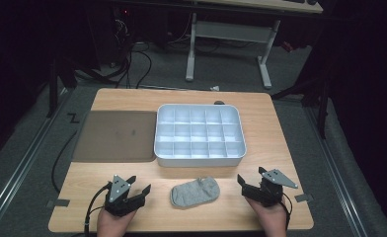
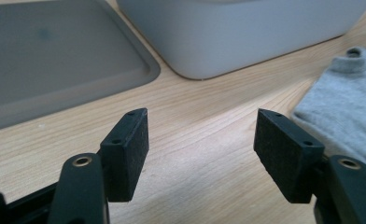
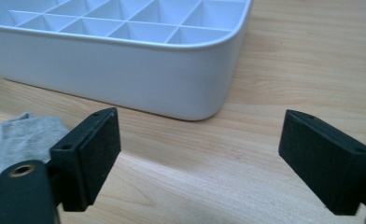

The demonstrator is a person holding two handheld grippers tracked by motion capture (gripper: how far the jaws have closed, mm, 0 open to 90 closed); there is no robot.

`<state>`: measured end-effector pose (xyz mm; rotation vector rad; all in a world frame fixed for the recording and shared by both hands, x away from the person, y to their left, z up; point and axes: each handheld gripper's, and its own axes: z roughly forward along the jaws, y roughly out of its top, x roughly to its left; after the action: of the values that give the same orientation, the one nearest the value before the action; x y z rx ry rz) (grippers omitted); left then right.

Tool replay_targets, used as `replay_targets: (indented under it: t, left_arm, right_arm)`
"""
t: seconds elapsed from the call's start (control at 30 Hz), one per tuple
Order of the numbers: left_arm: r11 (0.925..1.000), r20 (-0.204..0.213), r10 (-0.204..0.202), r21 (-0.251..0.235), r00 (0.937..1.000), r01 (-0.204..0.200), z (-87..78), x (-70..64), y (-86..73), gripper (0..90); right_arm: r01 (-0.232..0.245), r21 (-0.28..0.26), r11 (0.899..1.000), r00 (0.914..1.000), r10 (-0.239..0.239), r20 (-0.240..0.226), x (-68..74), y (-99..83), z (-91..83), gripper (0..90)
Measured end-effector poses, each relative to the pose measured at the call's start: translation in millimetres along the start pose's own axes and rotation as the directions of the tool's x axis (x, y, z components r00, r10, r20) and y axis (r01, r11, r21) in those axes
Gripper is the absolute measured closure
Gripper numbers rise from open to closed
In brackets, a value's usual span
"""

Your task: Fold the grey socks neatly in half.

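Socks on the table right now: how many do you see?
1. A grey sock lies on the table in front of the white divided organizer box, between the left claw and the right claw. The box compartments look empty.

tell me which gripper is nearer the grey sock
Left, narrowly. The left gripper sits just off the left side of the grey sock, fingers open; the right gripper is a little farther off its right side, also open. Neither touches it.

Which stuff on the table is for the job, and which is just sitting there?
For the job, most likely:
grey sock, lying between the two grippers
white divided box, its compartments empty
left gripper and right gripper, both open

Just sitting there:
flat grey lid beside the box
white desk frame on the floor behind
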<state>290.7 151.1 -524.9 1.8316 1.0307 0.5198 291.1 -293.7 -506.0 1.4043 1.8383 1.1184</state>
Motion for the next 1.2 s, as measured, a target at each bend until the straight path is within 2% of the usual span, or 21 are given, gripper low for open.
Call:
replay_targets:
  t: [0.07, 0.3, 0.37, 0.43, 0.5, 0.6, 0.7, 0.83, 0.97, 1.0, 1.07, 1.2]
  left_arm:
    - [1.0000, 0.002, 0.004, -0.002, 1.0000, -0.004, -0.1, -0.9, 0.8, 35.7]
    - [0.9996, 0.024, 0.026, 0.011, 0.9994, -0.026, 6.8, -8.4, 0.1, 35.6]
    - [0.9997, 0.032, 0.020, 0.016, 0.9993, -0.021, 6.9, -9.8, 0.7, 35.7]
    - [0.9999, 0.035, 0.008, 0.014, 0.9994, -0.009, 5.4, -9.8, 1.9, 36.0]
    - [0.9994, 0.065, -0.025, 0.024, 0.9976, 0.024, 4.2, -9.7, 3.7, 37.3]
    - [0.9986, 0.096, -0.041, 0.037, 0.9945, 0.038, 5.5, -12.0, 5.1, 38.4]
    - [0.9986, 0.120, -0.029, 0.046, 0.9923, 0.024, 7.8, -18.8, 6.1, 39.0]
    - [0.9984, 0.144, -0.003, 0.057, 0.9896, -0.005, 12.3, -30.8, 6.9, 39.5]
    - [0.9971, 0.176, 0.020, 0.069, 0.9842, -0.032, 17.7, -45.1, 7.0, 40.3]
    - [0.9971, 0.176, 0.020, 0.069, 0.9842, -0.032, 17.7, -45.1, 7.0, 40.9]
    - [0.9951, 0.189, 0.046, 0.077, 0.9809, -0.061, 20.2, -56.2, 6.6, 41.5]
    - [0.9931, 0.205, 0.066, 0.082, 0.9766, -0.084, 22.1, -65.5, 6.2, 42.9]
  right_arm:
    - [0.006, 0.028, 1.000, 1.0000, -0.006, -0.004, -2.1, -2.0, 1.7, 16.0]
    - [-0.005, 0.031, 0.999, 0.9998, 0.006, -0.020, -1.0, -6.6, -0.6, 20.7]
    - [0.005, 0.022, 1.000, 0.9995, -0.004, -0.030, 0.6, -6.4, -1.5, 26.8]
    - [0.013, 0.015, 1.000, 0.9992, -0.012, -0.037, 2.3, -5.7, -1.7, 27.3]
    - [0.031, -0.001, 1.000, 0.9980, -0.031, -0.056, 6.1, -5.1, -1.1, 31.1]
    - [0.069, -0.019, 0.997, 0.9938, -0.070, -0.087, 12.4, -6.3, -1.0, 35.3]
    - [0.086, -0.017, 0.996, 0.9886, -0.088, -0.123, 19.1, -6.7, -0.3, 37.0]
    - [0.071, 0.016, 0.997, 0.9825, -0.067, -0.174, 28.2, -6.0, 1.3, 41.6]
    - [0.070, 0.046, 0.996, 0.9725, -0.058, -0.226, 41.8, -5.7, 7.1, 47.1]
    - [0.070, 0.046, 0.996, 0.9725, -0.058, -0.226, 41.8, -5.7, 7.1, 47.1]
    - [0.076, 0.074, 0.994, 0.9692, -0.057, -0.240, 52.5, -5.9, 14.9, 51.4]
    - [0.073, 0.100, 0.992, 0.9658, -0.046, -0.255, 59.8, -6.7, 22.0, 52.6]
